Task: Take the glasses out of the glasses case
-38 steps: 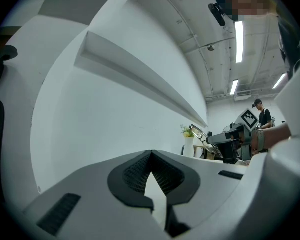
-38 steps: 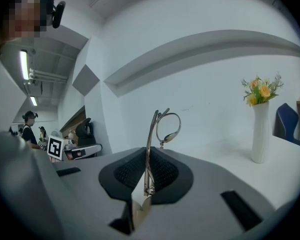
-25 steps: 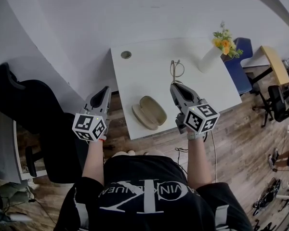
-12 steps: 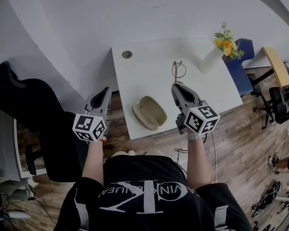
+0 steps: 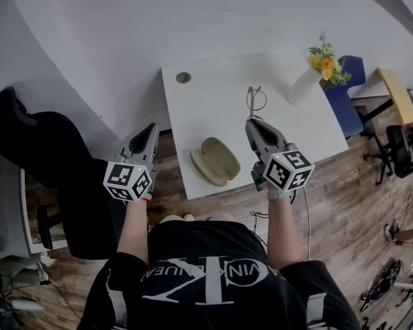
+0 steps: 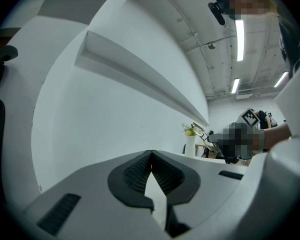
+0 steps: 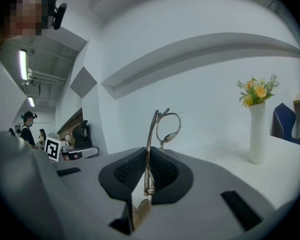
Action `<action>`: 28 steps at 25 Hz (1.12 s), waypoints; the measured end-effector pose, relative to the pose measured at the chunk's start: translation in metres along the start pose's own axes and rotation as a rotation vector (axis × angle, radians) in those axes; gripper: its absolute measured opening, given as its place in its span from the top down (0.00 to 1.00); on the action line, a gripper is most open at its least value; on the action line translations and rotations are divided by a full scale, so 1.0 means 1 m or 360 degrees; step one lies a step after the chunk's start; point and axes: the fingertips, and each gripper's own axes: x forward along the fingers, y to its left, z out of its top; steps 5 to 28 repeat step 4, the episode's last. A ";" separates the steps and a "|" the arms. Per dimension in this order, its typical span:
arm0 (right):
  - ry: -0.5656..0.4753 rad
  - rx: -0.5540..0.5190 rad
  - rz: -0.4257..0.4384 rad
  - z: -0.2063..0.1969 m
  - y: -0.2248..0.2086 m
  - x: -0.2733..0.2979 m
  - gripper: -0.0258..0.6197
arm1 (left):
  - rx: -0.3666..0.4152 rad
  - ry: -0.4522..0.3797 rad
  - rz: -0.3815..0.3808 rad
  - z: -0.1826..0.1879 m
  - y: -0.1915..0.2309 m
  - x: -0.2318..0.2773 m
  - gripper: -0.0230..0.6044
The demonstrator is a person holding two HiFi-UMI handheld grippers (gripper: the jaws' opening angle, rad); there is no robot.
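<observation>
The open beige glasses case lies empty near the front edge of the white table. My right gripper hovers over the table to the right of the case, shut on the thin metal-framed glasses, which stick out past its tips. In the right gripper view the glasses stand upright, their folded frame pinched between the pads of the gripper. My left gripper hangs left of the table over the floor. Its jaws are shut with nothing between them.
A white vase with yellow flowers stands at the table's far right, also the vase ahead of the right gripper. A round cable hole sits at the far left corner. A black office chair stands left; a blue chair right.
</observation>
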 end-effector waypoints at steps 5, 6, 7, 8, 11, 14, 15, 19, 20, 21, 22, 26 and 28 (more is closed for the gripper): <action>0.0003 0.0004 0.0005 -0.001 0.000 0.002 0.90 | -0.0001 0.0005 -0.0002 -0.001 0.001 0.001 0.94; 0.0003 0.0004 0.0005 -0.001 0.000 0.002 0.90 | -0.0001 0.0005 -0.0002 -0.001 0.001 0.001 0.94; 0.0003 0.0004 0.0005 -0.001 0.000 0.002 0.90 | -0.0001 0.0005 -0.0002 -0.001 0.001 0.001 0.94; 0.0003 0.0004 0.0005 -0.001 0.000 0.002 0.90 | -0.0001 0.0005 -0.0002 -0.001 0.001 0.001 0.94; 0.0003 0.0004 0.0005 -0.001 0.000 0.002 0.90 | -0.0001 0.0005 -0.0002 -0.001 0.001 0.001 0.94; 0.0003 0.0004 0.0005 -0.001 0.000 0.002 0.90 | -0.0001 0.0005 -0.0002 -0.001 0.001 0.001 0.94; 0.0003 0.0004 0.0005 -0.001 0.000 0.002 0.90 | -0.0001 0.0005 -0.0002 -0.001 0.001 0.001 0.94; 0.0003 0.0004 0.0005 -0.001 0.000 0.002 0.90 | -0.0001 0.0005 -0.0002 -0.001 0.001 0.001 0.94; 0.0003 0.0004 0.0005 -0.001 0.000 0.002 0.90 | -0.0001 0.0005 -0.0002 -0.001 0.001 0.001 0.94; 0.0003 0.0004 0.0005 -0.001 0.000 0.002 0.90 | -0.0001 0.0005 -0.0002 -0.001 0.001 0.001 0.94; 0.0003 0.0004 0.0005 -0.001 0.000 0.002 0.90 | -0.0001 0.0005 -0.0002 -0.001 0.001 0.001 0.94; 0.0003 0.0004 0.0005 -0.001 0.000 0.002 0.90 | -0.0001 0.0005 -0.0002 -0.001 0.001 0.001 0.94; 0.0003 0.0004 0.0005 -0.001 0.000 0.002 0.90 | -0.0001 0.0005 -0.0002 -0.001 0.001 0.001 0.94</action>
